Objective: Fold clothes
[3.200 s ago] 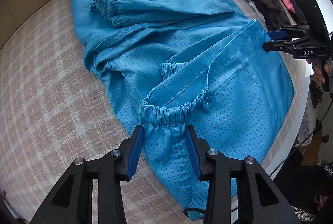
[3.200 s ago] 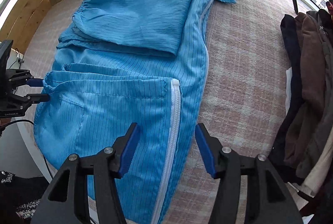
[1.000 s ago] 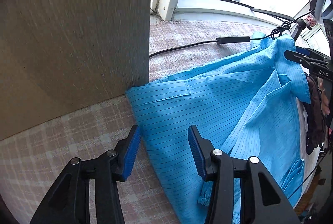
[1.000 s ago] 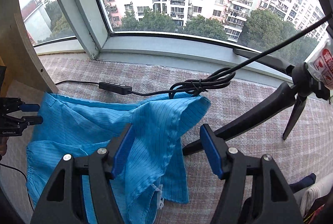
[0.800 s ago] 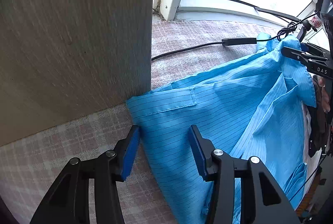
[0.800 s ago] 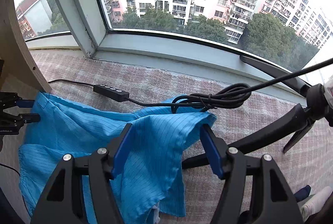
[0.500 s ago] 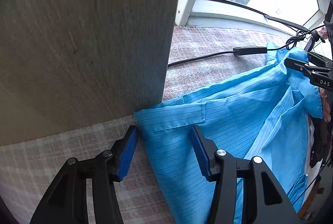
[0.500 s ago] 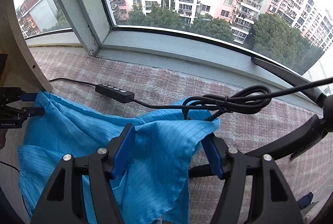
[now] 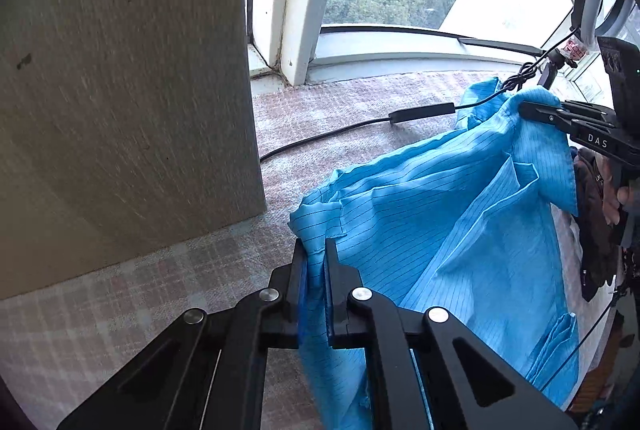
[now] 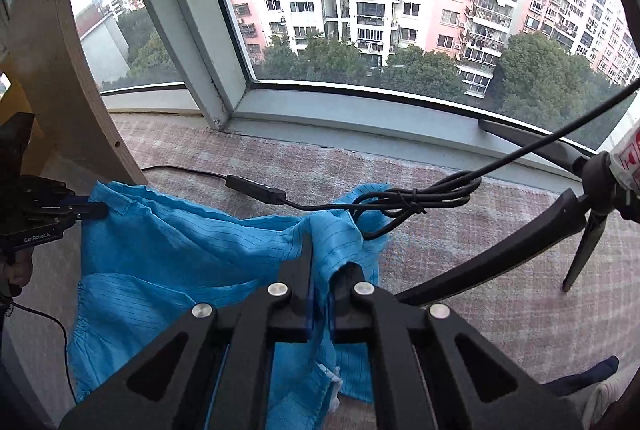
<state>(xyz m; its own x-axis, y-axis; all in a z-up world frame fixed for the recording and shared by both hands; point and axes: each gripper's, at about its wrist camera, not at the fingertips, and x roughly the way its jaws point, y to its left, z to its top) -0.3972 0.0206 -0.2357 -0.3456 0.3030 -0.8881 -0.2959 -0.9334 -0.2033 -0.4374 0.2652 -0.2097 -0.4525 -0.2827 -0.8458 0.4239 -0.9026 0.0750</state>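
The blue pinstriped cloth garment point(image 9: 460, 226) hangs stretched between both grippers above the pink checked table point(image 9: 120, 310), near its far edge by the window. The left gripper point(image 9: 315, 266) has just clamped one top corner, and the right gripper point(image 10: 320, 270) has just clamped the other, beside a coiled black cable point(image 10: 420, 196).

The left gripper point(image 9: 315, 262) has just closed its jaws on a corner of the blue garment point(image 9: 452, 230), which lifts off the checked counter point(image 9: 120, 310). The right gripper point(image 9: 532, 110) (at the far right) pinches the opposite corner. A black cable point(image 9: 340, 130) lies behind.
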